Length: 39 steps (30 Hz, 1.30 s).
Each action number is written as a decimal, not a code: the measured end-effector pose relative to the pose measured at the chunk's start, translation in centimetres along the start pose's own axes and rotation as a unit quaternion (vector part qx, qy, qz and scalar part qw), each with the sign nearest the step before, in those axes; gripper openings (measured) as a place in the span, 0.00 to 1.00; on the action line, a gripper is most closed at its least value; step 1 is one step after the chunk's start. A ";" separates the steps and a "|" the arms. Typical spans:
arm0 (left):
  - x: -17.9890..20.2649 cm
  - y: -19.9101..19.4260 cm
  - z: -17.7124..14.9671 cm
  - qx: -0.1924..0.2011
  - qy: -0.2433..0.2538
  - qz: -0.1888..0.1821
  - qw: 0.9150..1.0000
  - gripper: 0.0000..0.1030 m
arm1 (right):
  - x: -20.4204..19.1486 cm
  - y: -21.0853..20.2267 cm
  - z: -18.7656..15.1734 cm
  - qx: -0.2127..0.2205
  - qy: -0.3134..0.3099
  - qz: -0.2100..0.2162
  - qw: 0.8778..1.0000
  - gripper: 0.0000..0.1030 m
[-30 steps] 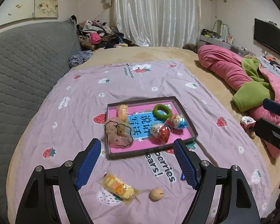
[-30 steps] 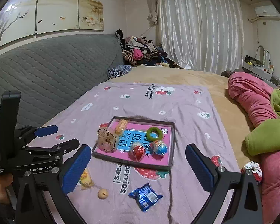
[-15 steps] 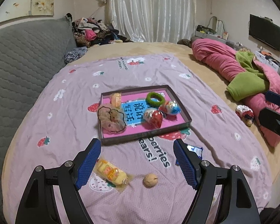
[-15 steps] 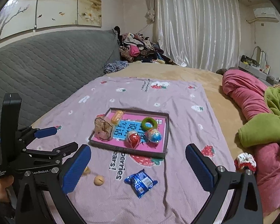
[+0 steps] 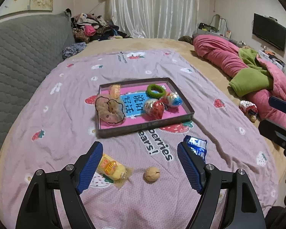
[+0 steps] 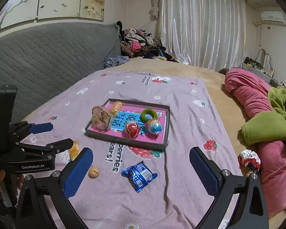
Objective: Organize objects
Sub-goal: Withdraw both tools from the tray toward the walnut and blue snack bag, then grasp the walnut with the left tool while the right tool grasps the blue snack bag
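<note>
A shallow dark tray (image 5: 188,114) (image 6: 166,129) with a pink floor lies on the lilac strawberry blanket. It holds a brown scrunchie (image 5: 109,110), a green ring (image 5: 156,91), a yellow snack and two foil eggs (image 5: 154,107). In front of it lie a yellow wrapped cake (image 5: 111,168), a small tan nut (image 5: 151,174) (image 6: 94,171) and a blue snack packet (image 6: 139,174) (image 5: 197,147). My left gripper (image 5: 139,164) stands open above the cake and nut. My right gripper (image 6: 141,170) is open over the blue packet. Neither touches anything.
A grey quilted headboard (image 5: 19,57) runs along the left. A rolled pink and green duvet (image 5: 247,70) lies at the right, with a red-white scrunchie (image 6: 248,160) beside it. Clothes are piled at the far corner (image 5: 91,28).
Both grippers have sunk toward the blanket and come nearer the loose items. The blue packet now shows by the left gripper's right finger. Both sets of jaws stay as wide.
</note>
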<state>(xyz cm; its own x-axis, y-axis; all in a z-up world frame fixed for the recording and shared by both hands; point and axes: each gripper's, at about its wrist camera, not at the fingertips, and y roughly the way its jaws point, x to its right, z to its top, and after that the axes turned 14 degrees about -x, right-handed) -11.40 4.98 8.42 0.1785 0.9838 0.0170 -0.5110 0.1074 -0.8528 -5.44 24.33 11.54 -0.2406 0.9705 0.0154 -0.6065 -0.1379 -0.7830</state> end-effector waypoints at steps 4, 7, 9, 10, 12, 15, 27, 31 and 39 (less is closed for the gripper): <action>0.1 1.2 -0.8 -0.005 0.001 -0.001 1.000 0.79 | 0.1 1.4 -0.7 -0.016 0.000 -0.001 1.000 0.99; 0.1 2.2 -1.2 -0.015 0.000 -0.006 1.000 0.79 | 0.3 2.2 -1.2 -0.022 -0.003 -0.005 1.000 0.99; 0.3 2.8 -1.5 -0.019 0.002 -0.004 1.000 0.79 | 0.4 2.6 -1.6 -0.026 -0.004 -0.003 1.000 0.99; 0.4 3.0 -1.5 -0.019 0.003 -0.004 1.000 0.79 | 0.5 2.8 -1.9 -0.024 -0.003 -0.001 1.000 0.99; 0.5 3.5 -1.7 -0.021 0.006 -0.005 1.000 0.79 | 0.7 3.5 -2.2 -0.035 -0.004 0.002 0.999 0.99; 0.6 4.2 -2.1 -0.022 0.006 -0.008 1.000 0.79 | 0.7 4.1 -2.4 -0.033 -0.007 -0.001 0.999 0.99; 0.9 7.4 -4.1 -0.034 0.011 -0.010 0.999 0.79 | 0.6 8.5 -4.4 -0.060 -0.026 0.006 0.998 0.99; 1.3 8.3 -4.3 -0.037 0.016 -0.006 0.999 0.79 | 0.5 10.6 -4.8 -0.078 -0.036 0.001 0.996 0.99; 2.0 10.2 -4.7 -0.049 0.030 -0.006 0.998 0.79 | 1.0 13.4 -5.4 -0.106 -0.040 -0.003 0.994 0.99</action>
<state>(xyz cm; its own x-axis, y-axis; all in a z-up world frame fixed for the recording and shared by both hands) -12.31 7.37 -2.73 0.2361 0.9717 -0.0016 -0.4244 0.1017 -0.8997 -9.71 24.51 -2.33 -0.3019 0.9512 0.0640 -0.4379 -0.0787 -0.8956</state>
